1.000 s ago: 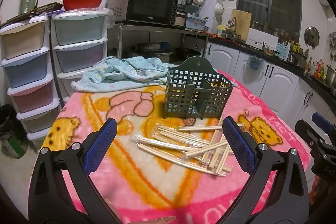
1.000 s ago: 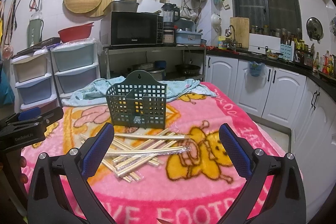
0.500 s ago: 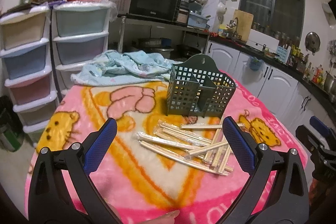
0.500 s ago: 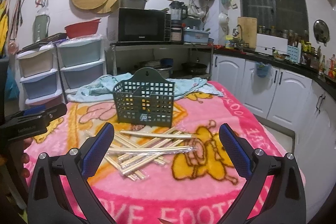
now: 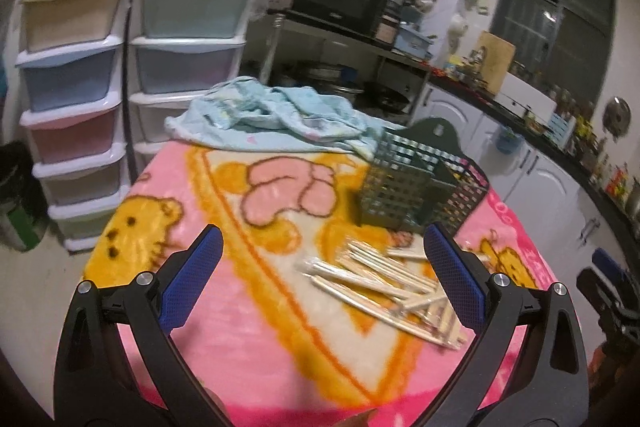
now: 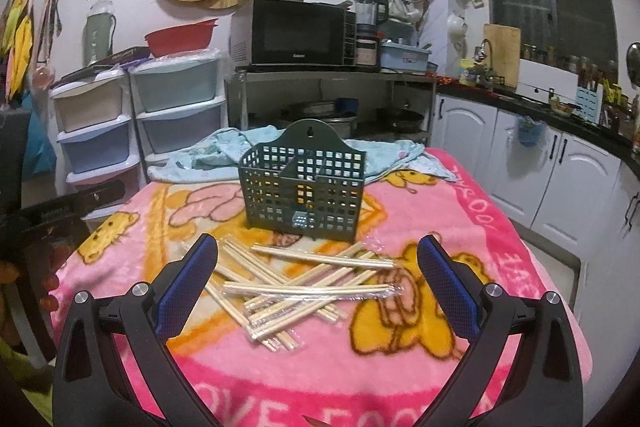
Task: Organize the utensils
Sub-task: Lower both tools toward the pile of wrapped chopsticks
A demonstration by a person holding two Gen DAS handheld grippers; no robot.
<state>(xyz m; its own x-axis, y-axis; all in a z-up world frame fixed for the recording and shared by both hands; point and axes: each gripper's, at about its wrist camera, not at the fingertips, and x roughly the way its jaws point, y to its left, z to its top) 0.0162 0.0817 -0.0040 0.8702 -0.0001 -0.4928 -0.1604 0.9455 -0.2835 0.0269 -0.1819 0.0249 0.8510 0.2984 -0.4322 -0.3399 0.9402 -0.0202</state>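
Left gripper (image 5: pixel 320 281) jaws spread wide, empty, hovering over the near left of the counter covered by a pink cartoon-print blanket (image 5: pixel 248 307). Heap of pale wooden chopsticks, some in clear wrappers (image 6: pixel 296 287), lies ahead-right of it, near the right blue pad. Dark green perforated plastic utensil basket (image 6: pixel 302 193) stands upright just beyond the heap. Right gripper (image 6: pixel 318 285) jaws also spread, empty, heap centred straight ahead between the pads. Most sticks run left-right across its view. Right gripper looks nearer and better lined up.
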